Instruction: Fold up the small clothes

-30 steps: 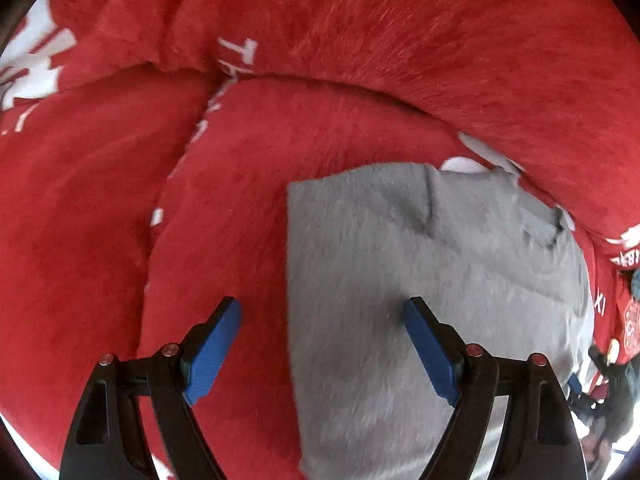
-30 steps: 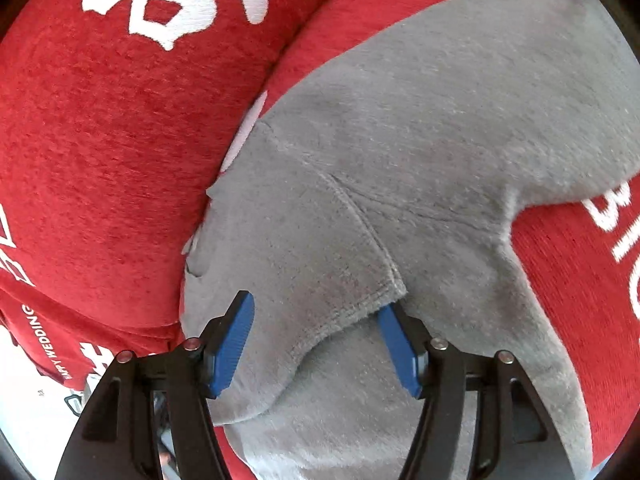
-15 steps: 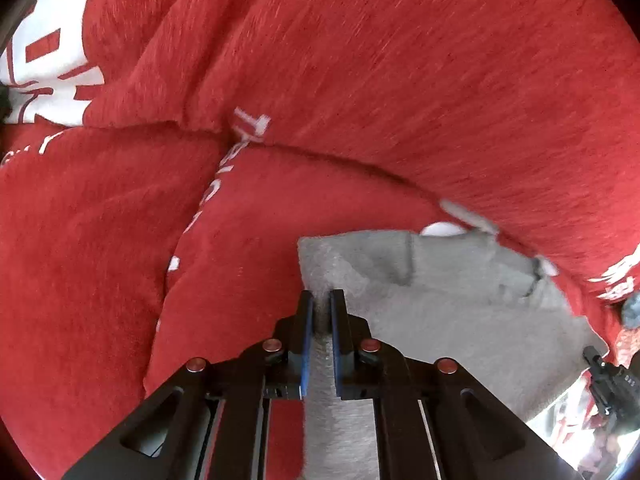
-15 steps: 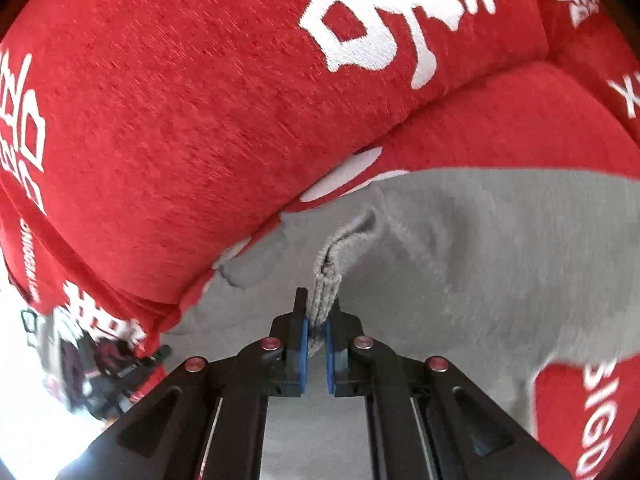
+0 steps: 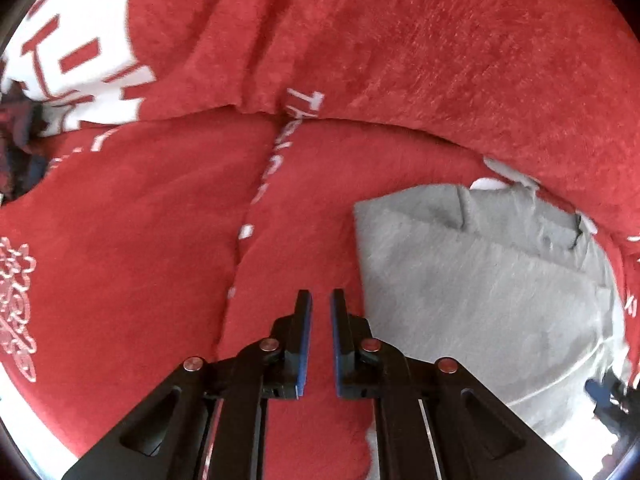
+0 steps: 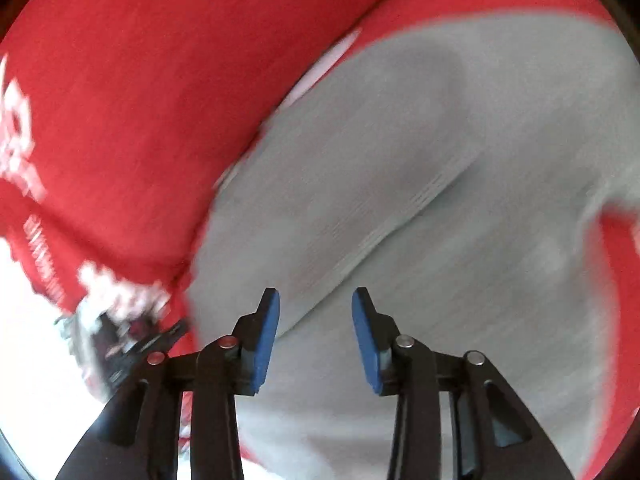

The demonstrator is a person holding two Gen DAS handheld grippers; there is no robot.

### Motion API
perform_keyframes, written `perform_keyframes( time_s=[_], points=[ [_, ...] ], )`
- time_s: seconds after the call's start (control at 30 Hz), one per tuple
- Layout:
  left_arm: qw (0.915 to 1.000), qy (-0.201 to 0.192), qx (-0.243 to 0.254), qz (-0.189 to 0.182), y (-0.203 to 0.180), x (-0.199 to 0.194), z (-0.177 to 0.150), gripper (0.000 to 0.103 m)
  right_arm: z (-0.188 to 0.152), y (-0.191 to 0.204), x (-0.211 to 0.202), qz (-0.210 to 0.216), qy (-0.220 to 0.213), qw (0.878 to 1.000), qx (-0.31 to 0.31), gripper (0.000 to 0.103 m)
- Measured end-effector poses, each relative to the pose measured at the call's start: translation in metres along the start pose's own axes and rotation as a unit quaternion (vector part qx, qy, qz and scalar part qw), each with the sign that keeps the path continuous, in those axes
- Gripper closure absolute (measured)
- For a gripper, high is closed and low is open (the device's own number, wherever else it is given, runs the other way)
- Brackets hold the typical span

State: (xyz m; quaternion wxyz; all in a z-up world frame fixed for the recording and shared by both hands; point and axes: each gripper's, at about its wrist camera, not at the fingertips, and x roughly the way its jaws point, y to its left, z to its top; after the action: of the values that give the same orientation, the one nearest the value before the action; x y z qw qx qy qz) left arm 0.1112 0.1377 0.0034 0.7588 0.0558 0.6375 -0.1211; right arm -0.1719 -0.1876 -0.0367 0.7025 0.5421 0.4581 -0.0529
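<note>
Now both hands have let go of the cloth. Half a second ago the left hand-held gripper (image 5: 320,300) pinched the edge of the small grey garment (image 5: 480,280); now its blue pads are almost together with nothing between them, only red cushion under the gap, and the grey cloth lies just to its right. The right hand-held gripper (image 6: 316,300) was pinching a grey fold too, and its jaws have just been opening; they stand apart now, with nothing between them, above the grey cloth. The right view is blurry, so the fine creases are hard to see. The garment lies flat on the red cushions (image 5: 400,60) with white letters, its far edge tucked near the back cushion. I think one fold has just been laid down, and the next fold needs a new grip. Counting: one grey garment, two grippers, and at least three red cushions in the left view.
</note>
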Motion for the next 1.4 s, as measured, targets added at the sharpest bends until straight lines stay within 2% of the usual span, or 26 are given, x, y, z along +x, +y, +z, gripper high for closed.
perform_keyframes(
  time_s=[0.03,0.07,0.1,0.13,0.27,0.37,0.4,0.43,0.47,0.6,0.67,0.73,0.8,0.87,0.93,1.0,1.03,1.1,1.13,1.2,1.27,1.33,1.37,1.4],
  points=[
    [1.0,-0.002,-0.001,0.004,0.001,-0.002,-0.004,0.069,-0.011,0.01,0.017,0.017,0.023,1.0,-0.002,0.061],
    [0.9999,-0.004,-0.005,0.008,0.006,-0.005,-0.011,0.022,-0.02,0.019,0.034,0.031,0.043,0.999,-0.003,0.061],
    [0.9997,-0.011,-0.013,0.017,0.01,-0.009,-0.017,0.007,-0.029,0.028,0.053,0.043,0.061,0.997,-0.004,0.061],
    [0.9992,-0.024,-0.018,0.027,0.014,-0.015,-0.023,0.004,-0.041,0.039,0.078,0.053,0.08,0.995,-0.003,0.061],
    [0.9988,-0.024,-0.027,0.033,0.03,-0.026,-0.044,0.004,-0.059,0.068,0.141,0.078,0.099,0.992,0.007,0.061],
    [0.9982,-0.025,-0.032,0.044,0.041,-0.034,-0.054,0.004,-0.063,0.08,0.16,0.074,0.091,0.993,-0.001,0.063],
    [0.9978,-0.025,-0.036,0.05,0.047,-0.037,-0.057,0.004,-0.062,0.083,0.164,0.071,0.086,0.994,-0.002,0.069],
    [0.9976,-0.023,-0.039,0.053,0.053,-0.041,-0.06,0.004,-0.063,0.084,0.166,0.071,0.086,0.994,-0.002,0.091],
    [0.9973,-0.021,-0.044,0.056,0.059,-0.043,-0.062,0.004,-0.064,0.085,0.168,0.069,0.087,0.994,-0.002,0.096],
    [0.9971,-0.006,-0.055,0.051,0.072,-0.035,-0.068,0.004,-0.076,0.092,0.185,0.067,0.096,0.993,-0.012,0.097],
    [0.9972,-0.002,-0.047,0.058,0.069,-0.031,-0.071,0.004,-0.082,0.089,0.195,0.05,0.102,0.993,-0.015,0.097],
    [0.9978,-0.002,-0.038,0.054,0.061,-0.03,-0.074,0.004,-0.085,0.083,0.195,0.057,0.107,0.993,-0.005,0.097],
    [0.9987,-0.006,-0.02,0.045,0.049,-0.032,-0.075,0.004,-0.085,0.086,0.184,0.042,0.115,0.992,-0.013,0.097],
    [0.9991,-0.012,0.006,0.039,0.03,-0.032,-0.073,0.004,-0.08,0.088,0.164,0.021,0.103,0.994,-0.037,0.094],
    [0.9992,-0.017,0.021,0.028,0.014,-0.034,-0.07,0.004,-0.065,0.082,0.123,-0.009,0.056,0.996,-0.061,0.091],
    [0.9988,-0.025,0.037,0.018,-0.005,-0.033,-0.064,0.004,-0.045,0.066,0.079,-0.054,-0.001,0.997,-0.063,0.08],
    [0.9984,-0.031,0.044,0.015,-0.014,-0.031,-0.061,0.004,-0.032,0.055,0.056,-0.079,-0.033,0.995,-0.058,0.076],
    [0.9972,-0.04,0.06,0.017,-0.034,-0.024,-0.056,0.004,-0.006,0.033,0.014,-0.145,-0.094,0.984,-0.05,0.076],
    [0.9967,-0.042,0.067,0.019,-0.041,-0.019,-0.054,0.004,0.004,0.025,0.002,-0.154,-0.108,0.981,-0.045,0.076],
    [0.9961,-0.032,0.077,0.03,-0.057,-0.005,-0.054,0.004,0.023,0.013,-0.012,-0.195,-0.12,0.972,-0.052,0.079],
    [0.9959,-0.012,0.078,0.043,-0.064,0.009,-0.057,0.004,0.036,0.004,-0.012,-0.233,-0.115,0.964,-0.065,0.083],
    [0.9968,-0.01,0.067,0.042,-0.064,0.012,-0.061,0.003,0.042,-0.007,-0.013,-0.234,-0.102,0.965,-0.066,0.094],
    [0.9972,-0.01,0.063,0.041,-0.063,0.01,-0.062,0.003,0.041,-0.006,-0.015,-0.241,-0.099,0.963,-0.071,0.094],
    [0.997,-0.004,0.066,0.041,-0.063,0.01,-0.062,0.003,0.038,-0.006,-0.017,-0.268,-0.094,0.955,-0.081,0.094]
  ],
)
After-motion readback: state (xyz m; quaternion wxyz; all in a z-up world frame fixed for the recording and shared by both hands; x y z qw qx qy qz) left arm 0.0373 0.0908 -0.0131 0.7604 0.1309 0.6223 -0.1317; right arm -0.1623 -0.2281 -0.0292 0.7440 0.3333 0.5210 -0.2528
